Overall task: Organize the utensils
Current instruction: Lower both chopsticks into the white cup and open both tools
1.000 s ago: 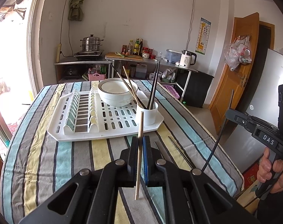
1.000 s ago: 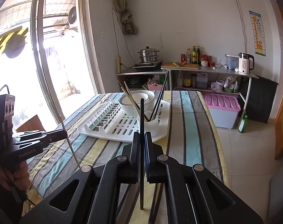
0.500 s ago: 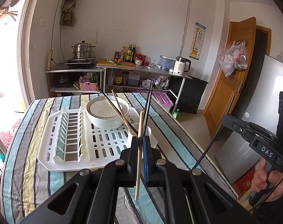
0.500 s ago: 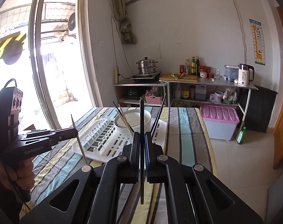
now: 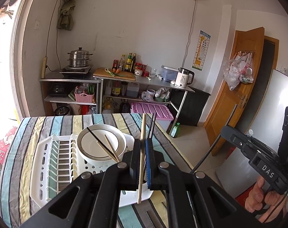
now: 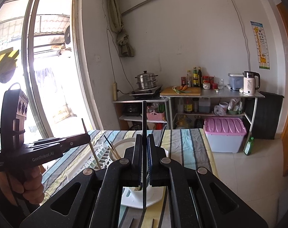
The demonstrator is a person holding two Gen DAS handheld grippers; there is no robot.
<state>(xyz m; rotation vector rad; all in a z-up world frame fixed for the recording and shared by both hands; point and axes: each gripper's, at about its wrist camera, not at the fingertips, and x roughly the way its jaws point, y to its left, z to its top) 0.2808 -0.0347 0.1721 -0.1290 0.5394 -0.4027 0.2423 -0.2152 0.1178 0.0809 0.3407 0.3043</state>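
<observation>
Now both tools raised higher: left tool (image 5: 141,158) pinching wooden chopstick (image 5: 141,163), right tool (image 6: 144,159) pinching dark chopstick (image 6: 144,152).

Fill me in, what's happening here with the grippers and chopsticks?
A person holds a gripper in each hand. The left gripper is shut on a wooden chopstick, the right gripper on a dark chopstick. Both hang above the white utensil cup on the drying rack, which already holds chopsticks. Neither is in yet.

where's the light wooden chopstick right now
In the left wrist view, the wooden chopstick stands nearly upright, pinched in the left gripper, above the white drying rack, right of the bowl.
</observation>
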